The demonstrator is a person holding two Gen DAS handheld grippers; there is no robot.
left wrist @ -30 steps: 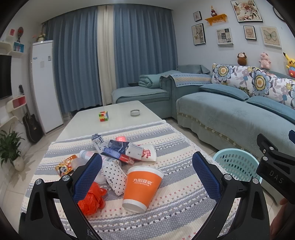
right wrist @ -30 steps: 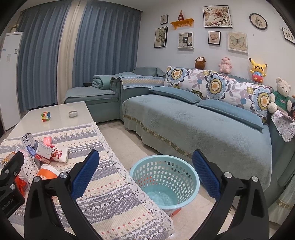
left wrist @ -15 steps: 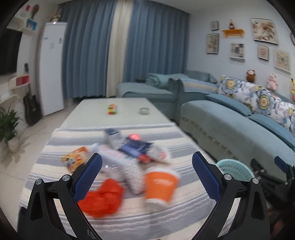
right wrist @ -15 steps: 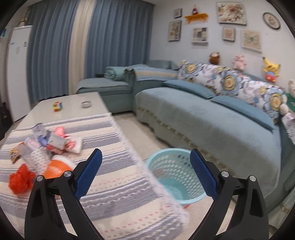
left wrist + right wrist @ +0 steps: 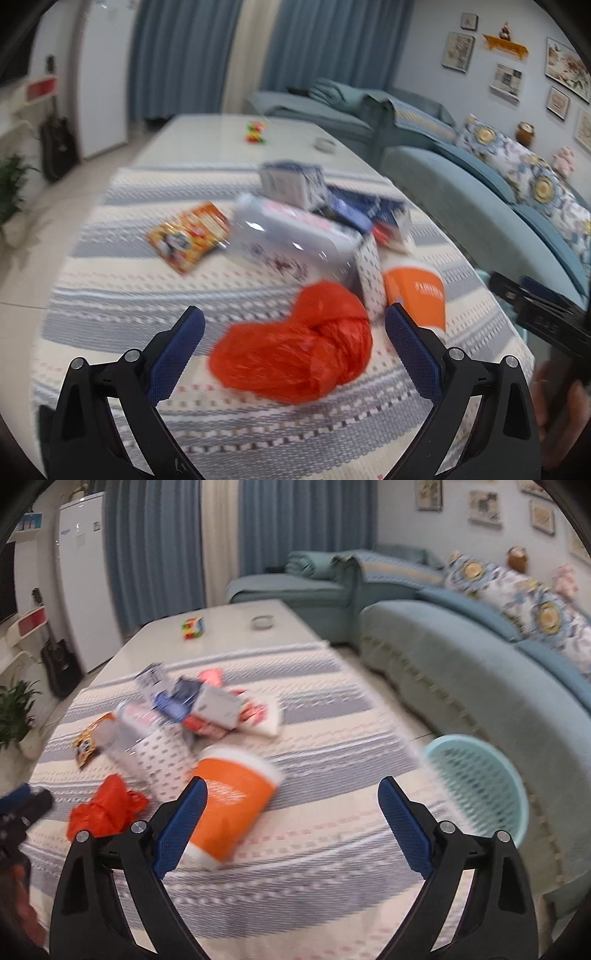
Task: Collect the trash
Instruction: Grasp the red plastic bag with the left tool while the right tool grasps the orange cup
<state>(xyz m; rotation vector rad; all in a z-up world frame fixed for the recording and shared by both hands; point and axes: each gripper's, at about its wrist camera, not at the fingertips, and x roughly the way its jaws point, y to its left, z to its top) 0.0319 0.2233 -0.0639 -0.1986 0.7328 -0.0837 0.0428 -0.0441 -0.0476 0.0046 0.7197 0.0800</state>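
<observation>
A pile of trash lies on the striped tablecloth [image 5: 110, 302]: a crumpled red plastic bag [image 5: 295, 350], an orange paper cup [image 5: 417, 295], a dotted white cup [image 5: 369, 273], a clear plastic bottle [image 5: 291, 240], a snack packet [image 5: 188, 236] and small cartons [image 5: 291, 181]. My left gripper [image 5: 293, 354] is open, its jaws on either side of the red bag, just short of it. My right gripper [image 5: 291, 823] is open just above the cloth, with the orange cup [image 5: 229, 801] at its left finger. The red bag [image 5: 103, 808] lies to its left. Both views are blurred.
A light blue mesh basket [image 5: 487, 786] stands on the floor between table and sofa [image 5: 461, 664]. A colour cube [image 5: 194, 627] and a small dish [image 5: 262, 622] sit on the bare far end of the table. A fridge, guitar and plant are at the left.
Both grippers have moved left and down toward the trash pile. The left now frames the red bag; the right has swung from the basket to the orange cup. Both stay open.
</observation>
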